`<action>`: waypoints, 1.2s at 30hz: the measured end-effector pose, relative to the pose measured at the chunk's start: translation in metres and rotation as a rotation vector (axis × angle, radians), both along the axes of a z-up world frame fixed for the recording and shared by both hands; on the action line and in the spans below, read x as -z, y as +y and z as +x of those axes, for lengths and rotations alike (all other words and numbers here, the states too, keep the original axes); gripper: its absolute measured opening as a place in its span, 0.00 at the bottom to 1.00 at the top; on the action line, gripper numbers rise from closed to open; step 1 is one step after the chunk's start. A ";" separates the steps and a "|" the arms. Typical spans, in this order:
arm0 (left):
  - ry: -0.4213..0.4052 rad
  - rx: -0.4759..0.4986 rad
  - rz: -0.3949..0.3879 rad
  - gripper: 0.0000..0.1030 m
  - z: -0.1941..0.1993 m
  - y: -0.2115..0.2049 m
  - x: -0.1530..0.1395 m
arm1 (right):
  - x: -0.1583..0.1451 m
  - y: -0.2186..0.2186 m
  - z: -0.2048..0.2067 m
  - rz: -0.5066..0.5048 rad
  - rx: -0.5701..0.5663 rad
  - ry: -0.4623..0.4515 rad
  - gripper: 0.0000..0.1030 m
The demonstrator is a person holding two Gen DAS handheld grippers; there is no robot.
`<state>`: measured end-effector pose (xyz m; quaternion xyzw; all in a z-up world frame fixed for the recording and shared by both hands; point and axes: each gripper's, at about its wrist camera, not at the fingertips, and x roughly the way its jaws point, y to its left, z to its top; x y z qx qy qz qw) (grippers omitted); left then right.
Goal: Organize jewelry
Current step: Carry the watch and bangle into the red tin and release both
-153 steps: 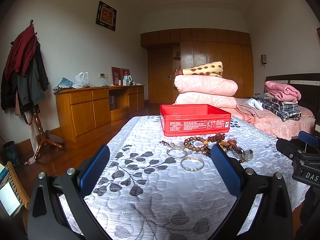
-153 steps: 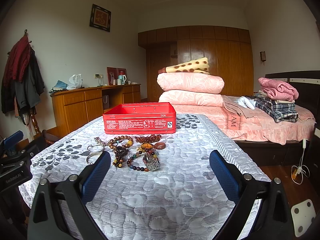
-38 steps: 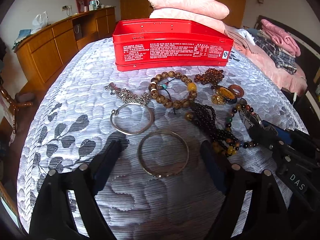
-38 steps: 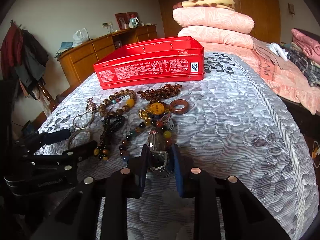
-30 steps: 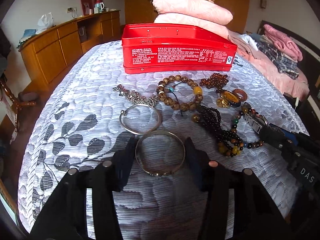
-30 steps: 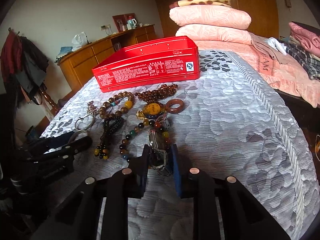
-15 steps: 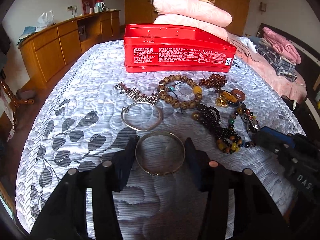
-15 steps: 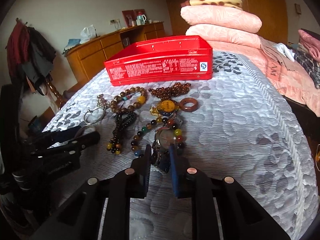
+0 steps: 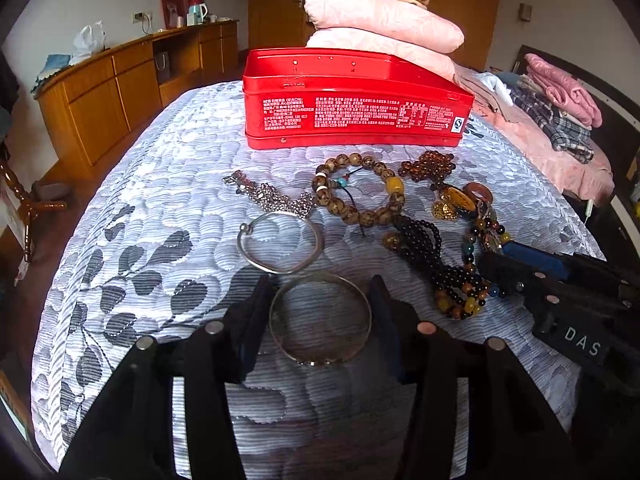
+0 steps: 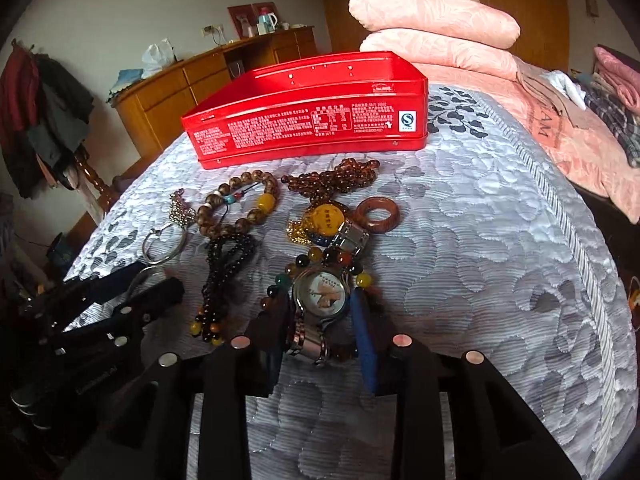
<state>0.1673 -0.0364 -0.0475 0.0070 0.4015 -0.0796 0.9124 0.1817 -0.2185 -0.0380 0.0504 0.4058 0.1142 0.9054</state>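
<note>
Red tin (image 9: 352,114) sits open, upright, at the bed's far end. Beaded bracelets (image 9: 358,194), two silver bangles (image 9: 320,320) and a watch (image 10: 320,300) lie flat just before it.

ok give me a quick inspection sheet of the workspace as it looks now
surface: grey leaf-print quilted cover, jewelry laid on it
job's things: open red tin at the far end; silver bangle, open silver bangle, silver chain, wooden bead bracelet, dark bead strand, amber bead strand, wooden ring, wristwatch on a multicolour bead bracelet
clutter: nothing seen
grippers: left gripper jaws on either side of the silver bangle, touching its rim; right gripper jaws opening, wristwatch between them
cables: nothing seen
surroundings: folded pink quilts, wooden sideboard, coats hanging
</note>
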 end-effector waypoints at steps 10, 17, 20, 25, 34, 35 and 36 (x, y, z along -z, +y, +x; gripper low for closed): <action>-0.009 0.010 -0.064 0.46 -0.005 0.009 -0.005 | -0.011 -0.011 -0.014 0.079 -0.018 -0.028 0.28; -0.066 0.015 -0.086 0.46 -0.016 0.012 -0.023 | -0.028 -0.022 -0.029 0.223 -0.065 -0.056 0.28; -0.084 0.010 -0.090 0.46 -0.019 0.013 -0.030 | -0.036 -0.024 -0.033 0.222 -0.059 -0.080 0.28; -0.120 0.015 -0.090 0.46 -0.017 0.014 -0.043 | -0.057 -0.031 -0.035 0.214 -0.049 -0.136 0.28; -0.189 0.010 -0.089 0.46 0.014 0.013 -0.072 | -0.087 -0.042 0.007 0.191 -0.019 -0.208 0.28; -0.195 0.008 -0.088 0.46 0.019 0.013 -0.075 | -0.090 -0.043 0.015 0.187 -0.013 -0.214 0.28; -0.203 0.005 -0.089 0.46 0.028 0.012 -0.080 | -0.093 -0.044 0.022 0.185 -0.006 -0.217 0.28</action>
